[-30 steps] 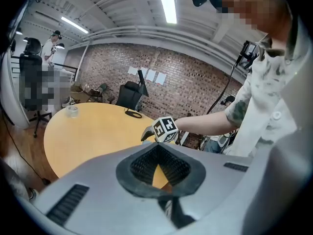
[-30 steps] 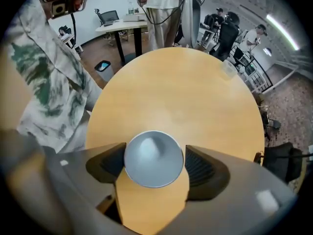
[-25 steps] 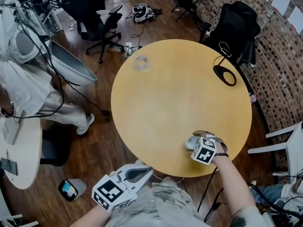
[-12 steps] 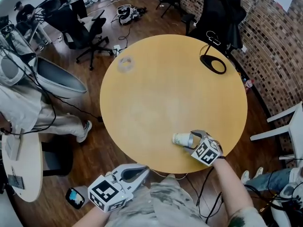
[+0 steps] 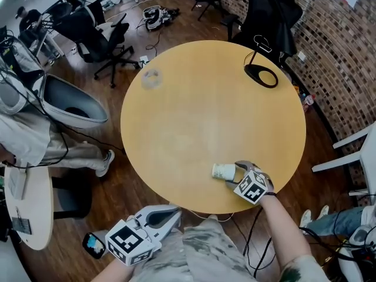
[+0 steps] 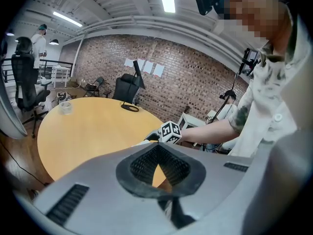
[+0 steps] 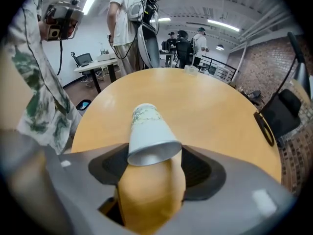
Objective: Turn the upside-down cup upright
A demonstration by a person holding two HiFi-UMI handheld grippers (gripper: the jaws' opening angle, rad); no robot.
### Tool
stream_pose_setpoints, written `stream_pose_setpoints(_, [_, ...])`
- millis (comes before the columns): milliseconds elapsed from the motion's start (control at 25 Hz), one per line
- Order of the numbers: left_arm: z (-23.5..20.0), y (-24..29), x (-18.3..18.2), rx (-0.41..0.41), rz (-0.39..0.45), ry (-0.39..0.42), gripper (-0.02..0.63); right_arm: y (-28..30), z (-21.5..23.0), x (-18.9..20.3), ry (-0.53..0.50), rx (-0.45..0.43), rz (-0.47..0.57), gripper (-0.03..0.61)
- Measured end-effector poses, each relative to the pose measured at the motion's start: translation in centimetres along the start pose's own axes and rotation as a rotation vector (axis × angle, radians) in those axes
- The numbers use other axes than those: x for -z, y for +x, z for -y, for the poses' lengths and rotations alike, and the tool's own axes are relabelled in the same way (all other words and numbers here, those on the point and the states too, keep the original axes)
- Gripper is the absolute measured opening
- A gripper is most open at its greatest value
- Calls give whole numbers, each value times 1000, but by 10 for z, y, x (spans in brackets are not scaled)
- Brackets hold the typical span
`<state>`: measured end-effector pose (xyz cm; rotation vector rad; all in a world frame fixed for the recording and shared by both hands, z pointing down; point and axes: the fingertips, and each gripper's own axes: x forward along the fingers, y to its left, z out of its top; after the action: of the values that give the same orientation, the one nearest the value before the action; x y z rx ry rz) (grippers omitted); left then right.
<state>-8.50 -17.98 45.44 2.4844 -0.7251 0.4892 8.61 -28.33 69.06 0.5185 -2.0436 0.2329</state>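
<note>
A white paper cup (image 5: 223, 171) with a faint green print lies tipped on its side near the front edge of the round wooden table (image 5: 200, 116), its base pointing left. My right gripper (image 5: 238, 170) has its closing jaws on the rim end. In the right gripper view the cup (image 7: 146, 131) sticks out from between the pads with its open mouth toward the camera, and the right gripper (image 7: 155, 156) touches the rim on both sides. My left gripper (image 5: 176, 211) hangs off the table's near edge, its tips together around nothing, and it looks the same in its own view (image 6: 156, 153).
A small clear glass (image 5: 151, 78) stands at the table's far left, and a black ring-shaped stand (image 5: 260, 74) sits at the far right. Office chairs (image 5: 103, 31) and cables surround the table. A person in white (image 5: 23, 128) sits at the left.
The cup was rim-down under my right gripper; now it is tipped on its side, base pointing left, as the right gripper rolled and sank a little. The left gripper barely moved.
</note>
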Motion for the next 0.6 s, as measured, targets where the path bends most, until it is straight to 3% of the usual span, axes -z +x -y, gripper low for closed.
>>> stream_pose_setpoints(360, [-2,-2,-2,-15,28,-17,6,-6,1,3,-31,-22,-74,368])
stream_pose_setpoints(600, [-9,-3,3,-16,58,-35,6,-20,-12,-21,-192,-34,-184,391])
